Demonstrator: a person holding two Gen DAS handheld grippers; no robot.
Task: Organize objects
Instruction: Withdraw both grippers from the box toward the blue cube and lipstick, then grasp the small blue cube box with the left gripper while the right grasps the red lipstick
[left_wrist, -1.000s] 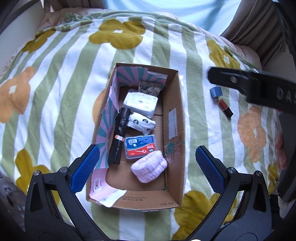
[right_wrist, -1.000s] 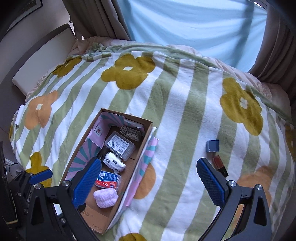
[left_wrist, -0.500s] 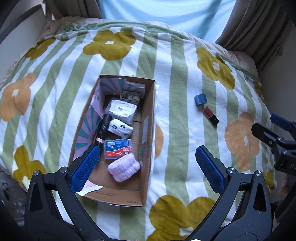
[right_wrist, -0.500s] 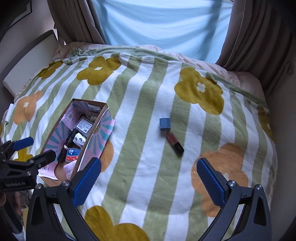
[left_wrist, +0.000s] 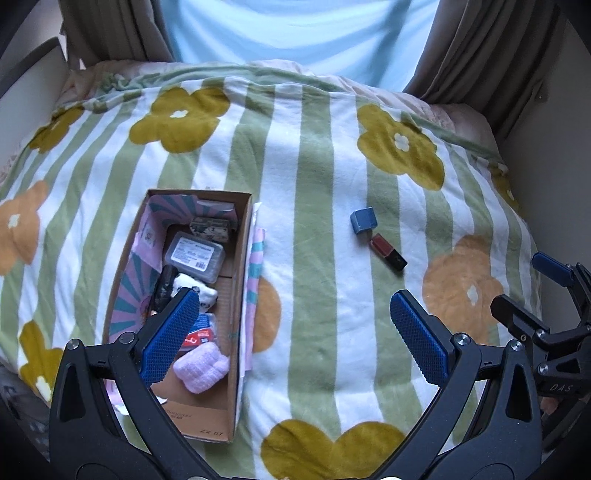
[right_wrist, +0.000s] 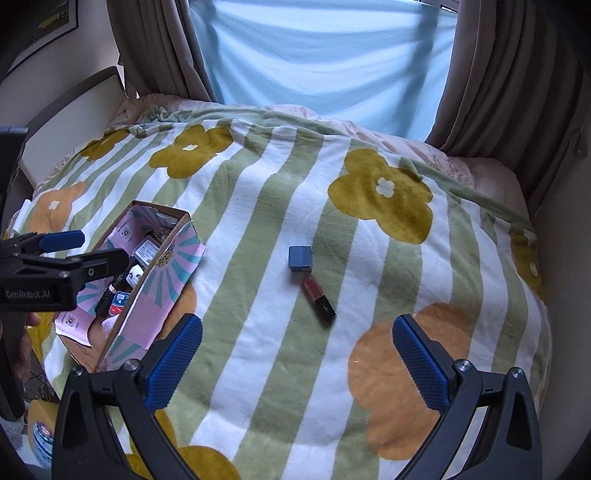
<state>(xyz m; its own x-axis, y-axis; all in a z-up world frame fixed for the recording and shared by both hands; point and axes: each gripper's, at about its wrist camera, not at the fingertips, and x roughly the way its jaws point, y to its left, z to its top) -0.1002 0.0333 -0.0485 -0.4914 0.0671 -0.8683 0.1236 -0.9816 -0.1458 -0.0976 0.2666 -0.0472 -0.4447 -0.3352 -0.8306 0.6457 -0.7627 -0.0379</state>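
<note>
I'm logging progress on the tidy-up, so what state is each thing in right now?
Cardboard box: open, lying on the blanket, partly filled.
Blue cube: loose on the blanket, outside the box.
Red and black tube: lying flat beside the cube, capped.
Left gripper: open, empty.
Right gripper: open, empty.

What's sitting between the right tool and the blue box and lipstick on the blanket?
Nothing visible. The right tool hangs open above bare blanket, and the blue box and lipstick lie ahead of it in the open. The cardboard box and left tool are off to the left.
</note>
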